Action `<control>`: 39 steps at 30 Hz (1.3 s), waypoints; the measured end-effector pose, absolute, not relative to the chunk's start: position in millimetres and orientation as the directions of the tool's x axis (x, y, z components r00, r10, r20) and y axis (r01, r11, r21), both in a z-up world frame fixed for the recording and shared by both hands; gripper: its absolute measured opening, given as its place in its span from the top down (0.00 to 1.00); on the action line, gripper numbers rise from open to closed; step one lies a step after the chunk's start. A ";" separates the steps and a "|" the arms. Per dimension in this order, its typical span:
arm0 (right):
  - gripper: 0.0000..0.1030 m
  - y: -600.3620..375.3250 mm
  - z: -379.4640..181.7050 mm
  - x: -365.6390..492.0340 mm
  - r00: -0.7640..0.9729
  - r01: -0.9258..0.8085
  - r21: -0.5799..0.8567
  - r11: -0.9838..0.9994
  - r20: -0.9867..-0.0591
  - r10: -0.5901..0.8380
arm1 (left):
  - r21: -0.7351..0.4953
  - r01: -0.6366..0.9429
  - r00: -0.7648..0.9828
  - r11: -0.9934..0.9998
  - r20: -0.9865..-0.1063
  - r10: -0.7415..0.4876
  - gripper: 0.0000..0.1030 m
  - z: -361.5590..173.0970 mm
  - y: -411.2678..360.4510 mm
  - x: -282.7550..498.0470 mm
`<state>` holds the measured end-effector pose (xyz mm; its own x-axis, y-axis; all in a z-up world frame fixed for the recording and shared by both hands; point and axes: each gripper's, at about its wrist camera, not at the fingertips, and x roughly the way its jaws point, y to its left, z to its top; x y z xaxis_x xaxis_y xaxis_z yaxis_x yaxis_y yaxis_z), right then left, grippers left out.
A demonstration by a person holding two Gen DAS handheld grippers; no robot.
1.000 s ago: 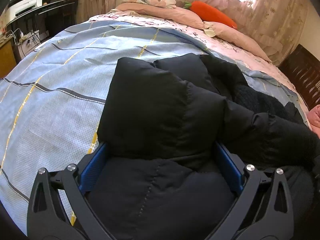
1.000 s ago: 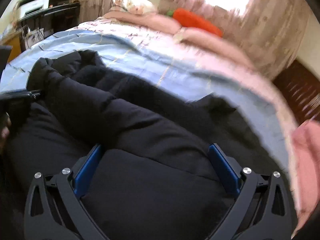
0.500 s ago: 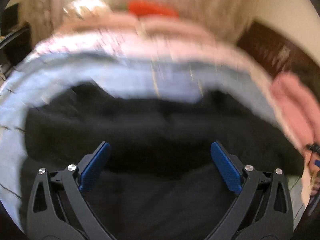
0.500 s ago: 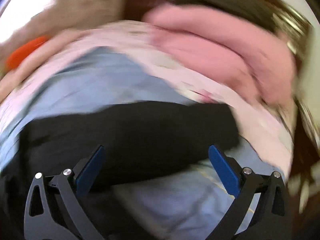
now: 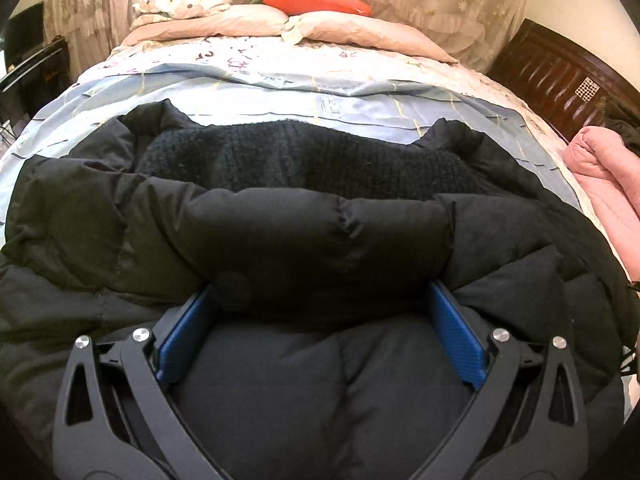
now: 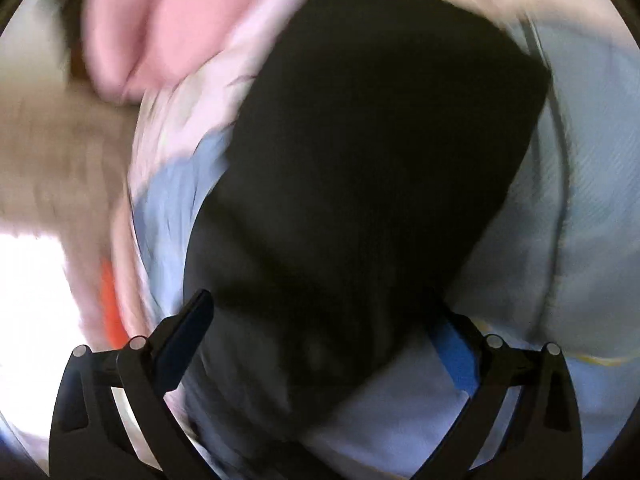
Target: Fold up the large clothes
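Black puffer jacket [image 5: 320, 236] lies spread across the bed [image 5: 360, 96], its knitted lining facing the pillows; a pink folded garment [image 5: 604, 184] sits just beside it at the bed's right edge. Risks, as a judgement: the padded fabric is bulky and slippery, so a fold may spring back or slide out of a shallow grip; a wide sweep by the right side could drag the jacket against the pink garment; the right wrist view is heavily blurred, so any grasp there cannot be verified. Left gripper [image 5: 320, 320] is held low and roughly level over the jacket's near portion, pointing toward the headboard end; its fingers [image 5: 184, 336] stand wide apart, a thick roll of jacket bulging between them, not clamped. Right gripper [image 6: 324, 336] appears rolled well off level, a dark panel of the jacket [image 6: 360, 152] running out ahead of it over the blue sheet [image 6: 592, 160]; its fingers stand apart, with fabric lying between them but no pinch visible.
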<state>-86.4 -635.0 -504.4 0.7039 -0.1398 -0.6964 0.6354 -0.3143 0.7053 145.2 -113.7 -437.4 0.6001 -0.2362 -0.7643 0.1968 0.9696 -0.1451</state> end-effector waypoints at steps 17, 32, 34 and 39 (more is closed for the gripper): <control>0.85 -590.7 -341.9 -41.7 0.728 0.681 0.691 0.242 -0.599 -0.335 | -0.148 0.197 0.598 0.969 -0.765 -0.239 0.02 -436.7 -112.4 143.9; 0.74 -126.8 -326.7 115.8 0.453 -0.212 0.290 0.933 -0.817 0.356 | -0.179 -0.082 0.678 0.980 -0.731 -0.077 0.02 -314.4 84.9 89.3; 0.50 -107.5 -341.5 106.7 0.421 -0.247 0.184 0.951 -0.864 0.276 | -0.143 -0.082 0.689 0.986 -0.724 -0.048 0.02 -300.3 97.5 86.2; 0.01 -135.0 -323.0 99.3 0.250 -0.185 0.442 0.878 -0.843 0.477 | -0.176 -0.059 0.741 0.983 -0.667 -0.075 0.02 -270.5 88.4 98.0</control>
<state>99.3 -135.0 -323.0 0.2496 0.4772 -0.8426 -0.1850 0.8776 0.4423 98.0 88.4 -270.5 0.7409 -0.0752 -0.6674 -0.0588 0.9826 -0.1760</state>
